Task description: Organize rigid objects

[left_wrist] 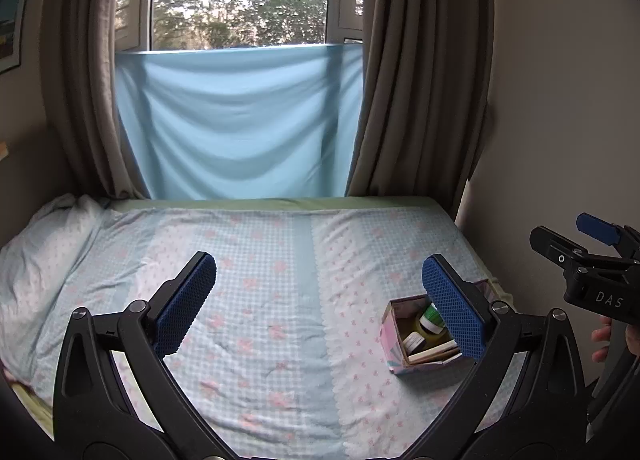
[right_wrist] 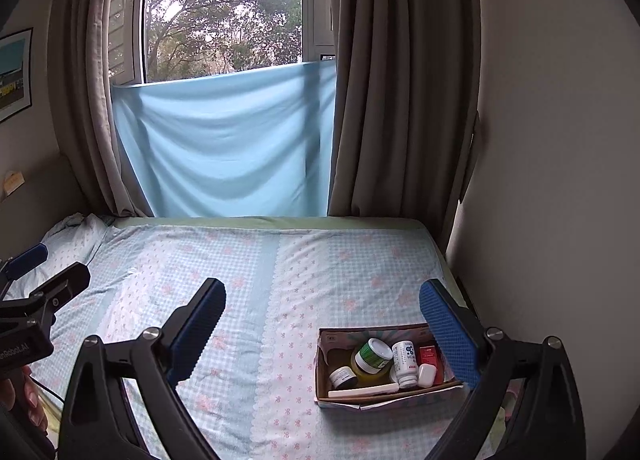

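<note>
A small patterned cardboard box (right_wrist: 326, 366) sits on the bed at the right. It holds a green-lidded jar (right_wrist: 374, 354), a white pill bottle (right_wrist: 404, 362), a small dark-lidded jar (right_wrist: 343, 377), a red pack (right_wrist: 428, 354), a small white case (right_wrist: 427, 375) and a long white stick (right_wrist: 362, 391). The box also shows in the left wrist view (left_wrist: 394, 334). My right gripper (right_wrist: 322, 324) is open and empty above the bed, its right finger over the box's right end. My left gripper (left_wrist: 320, 300) is open and empty, left of the box.
The bed (left_wrist: 260, 300) has a blue and pink checked sheet, with a pillow (left_wrist: 36, 260) at the far left. A blue cloth (left_wrist: 240, 124) and brown curtains (left_wrist: 424, 80) hang at the window behind. A wall (right_wrist: 560, 180) runs close along the right.
</note>
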{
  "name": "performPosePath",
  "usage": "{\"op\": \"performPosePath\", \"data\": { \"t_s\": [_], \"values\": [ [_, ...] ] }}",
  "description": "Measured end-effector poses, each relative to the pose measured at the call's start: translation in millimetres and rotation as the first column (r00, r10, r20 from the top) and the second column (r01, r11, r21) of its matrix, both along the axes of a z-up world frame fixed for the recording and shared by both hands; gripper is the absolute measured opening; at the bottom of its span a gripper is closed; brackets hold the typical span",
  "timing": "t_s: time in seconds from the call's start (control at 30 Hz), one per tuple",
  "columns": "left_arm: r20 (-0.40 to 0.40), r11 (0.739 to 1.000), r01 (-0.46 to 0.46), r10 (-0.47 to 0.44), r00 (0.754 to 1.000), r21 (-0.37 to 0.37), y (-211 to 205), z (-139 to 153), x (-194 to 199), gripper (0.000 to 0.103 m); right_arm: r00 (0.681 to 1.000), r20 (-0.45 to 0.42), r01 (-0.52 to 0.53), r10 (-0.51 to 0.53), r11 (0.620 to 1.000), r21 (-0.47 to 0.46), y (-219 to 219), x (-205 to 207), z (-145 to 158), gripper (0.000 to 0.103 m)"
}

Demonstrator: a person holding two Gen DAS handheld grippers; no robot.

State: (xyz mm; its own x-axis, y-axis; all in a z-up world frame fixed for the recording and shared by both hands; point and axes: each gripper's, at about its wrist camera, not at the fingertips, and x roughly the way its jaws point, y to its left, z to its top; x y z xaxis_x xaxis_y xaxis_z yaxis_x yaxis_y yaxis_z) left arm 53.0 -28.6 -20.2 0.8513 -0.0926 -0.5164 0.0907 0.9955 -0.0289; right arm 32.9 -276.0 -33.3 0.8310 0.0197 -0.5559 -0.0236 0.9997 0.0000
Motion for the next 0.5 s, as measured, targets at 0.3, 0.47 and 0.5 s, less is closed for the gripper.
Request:
{"op": "performPosePath", "data": {
  "t_s": [0.3,0.47,0.5],
  "values": [
    [0.009,1.000,0.000,-0.001,1.000,0.013,-1.3,-1.8,0.8,0.103,1.000,-0.005,-0.002,0.002,1.000,0.006,-0.2,1.3,-1.2,0.097],
    [0.009,1.000,-0.002,0.002,1.000,0.010,-0.1,-2.0,0.9,0.103,1.000,-0.004,0.001,-0.001,1.000,0.010,-0.1,1.4,-1.6,0.097],
    [0.011,1.000,-0.003,0.003,1.000,0.007,0.7,-2.0,0.6,0.103,1.000,-0.004,0.001,-0.001,1.000,0.009,-0.5,1.6,-1.8,0.097]
  ]
}}
